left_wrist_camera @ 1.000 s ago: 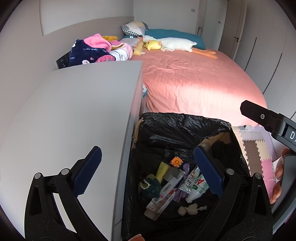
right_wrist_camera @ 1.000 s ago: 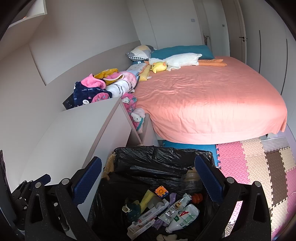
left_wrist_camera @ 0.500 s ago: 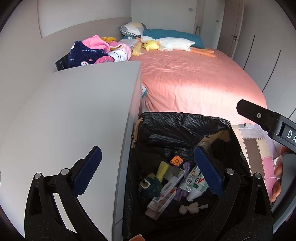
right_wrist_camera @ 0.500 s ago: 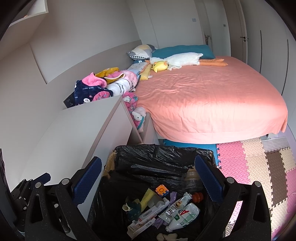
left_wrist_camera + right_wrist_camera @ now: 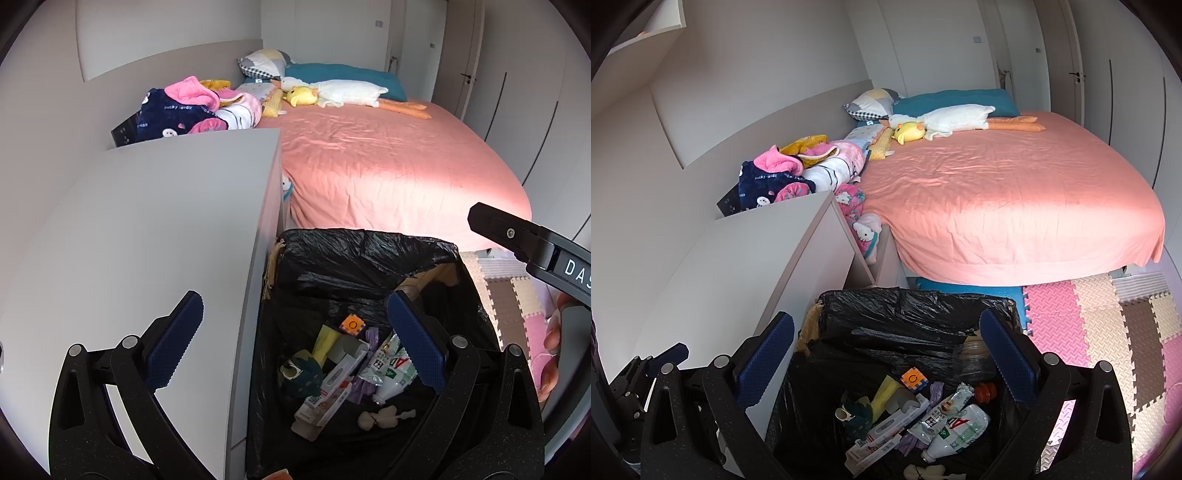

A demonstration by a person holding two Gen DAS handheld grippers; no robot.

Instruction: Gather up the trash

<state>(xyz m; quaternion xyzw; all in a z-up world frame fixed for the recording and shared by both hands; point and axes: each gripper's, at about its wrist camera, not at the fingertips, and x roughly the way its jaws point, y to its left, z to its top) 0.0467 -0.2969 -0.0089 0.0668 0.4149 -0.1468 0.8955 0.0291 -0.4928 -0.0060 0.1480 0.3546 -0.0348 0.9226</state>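
A bin lined with a black trash bag [image 5: 354, 254] stands on the floor against the right side of a pale counter [image 5: 147, 229], close to the foot of a bed [image 5: 1015, 192]. Inside the bag lies the collected trash: a white plastic bottle [image 5: 960, 424] with red and green lettering, a flat white carton [image 5: 325, 391], a yellow wrapper [image 5: 325, 339], a small orange cube [image 5: 352, 325], a dark green item [image 5: 301, 373], purple scraps [image 5: 936, 391], a red cap [image 5: 984, 391] and a clear jar [image 5: 971, 360] leaning at the bag's right wall. The left hand-held gripper [image 5: 295, 339] hangs above the counter's right edge and the bag, its blue-padded fingers [image 5: 173, 343] spread wide and empty, one over the counter, the other over the bag's opening. The right hand-held gripper [image 5: 886, 354] is likewise released and empty, poised directly above the bag's opening with the trash below and between its fingers; in the left wrist view its black body appears at the right edge with fingertips of a hand [image 5: 550, 347] behind it. The counter top is bare. The bed carries a salmon-pink sheet, a teal pillow [image 5: 956, 99], a patterned pillow [image 5: 871, 103], a long white plush goose [image 5: 945, 118] and a yellow plush [image 5: 908, 131]; a heap of clothes [image 5: 798, 170] lies beyond the counter's far edge. Foam puzzle mats [image 5: 1108, 325] in pink, cream and brown cover the floor; white wardrobe doors line the far wall.
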